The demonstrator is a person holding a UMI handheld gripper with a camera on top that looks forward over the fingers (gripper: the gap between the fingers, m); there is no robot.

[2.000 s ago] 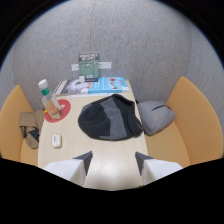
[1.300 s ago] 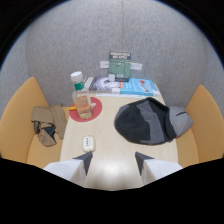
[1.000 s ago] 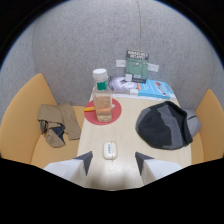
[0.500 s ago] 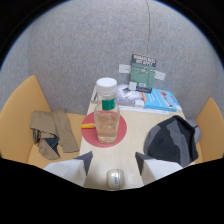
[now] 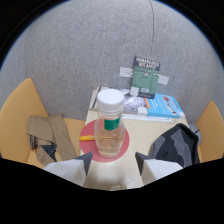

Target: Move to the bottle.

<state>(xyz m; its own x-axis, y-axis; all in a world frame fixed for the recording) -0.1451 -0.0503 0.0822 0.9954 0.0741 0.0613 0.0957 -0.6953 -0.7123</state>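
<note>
A clear plastic bottle (image 5: 109, 126) with a white cap and a green label band stands upright on a red round coaster (image 5: 125, 144) on the pale table (image 5: 150, 132). It holds a little yellowish liquid. My gripper (image 5: 114, 169) is open, its two pale fingertips (image 5: 75, 167) low in front of the bottle. The bottle stands just ahead of the gap between the fingers, its base close to the tips.
A dark grey bag (image 5: 172, 145) lies to the right of the bottle. Books and papers (image 5: 160, 105) and a green standing sign (image 5: 145, 76) sit beyond it against the grey felt wall. A tan cloth with sunglasses (image 5: 47, 137) rests on the orange seat at left.
The camera has closed in on the bottle; it has grown large and now stands centred just ahead of the fingers. The computer mouse seen earlier has dropped out of sight.
</note>
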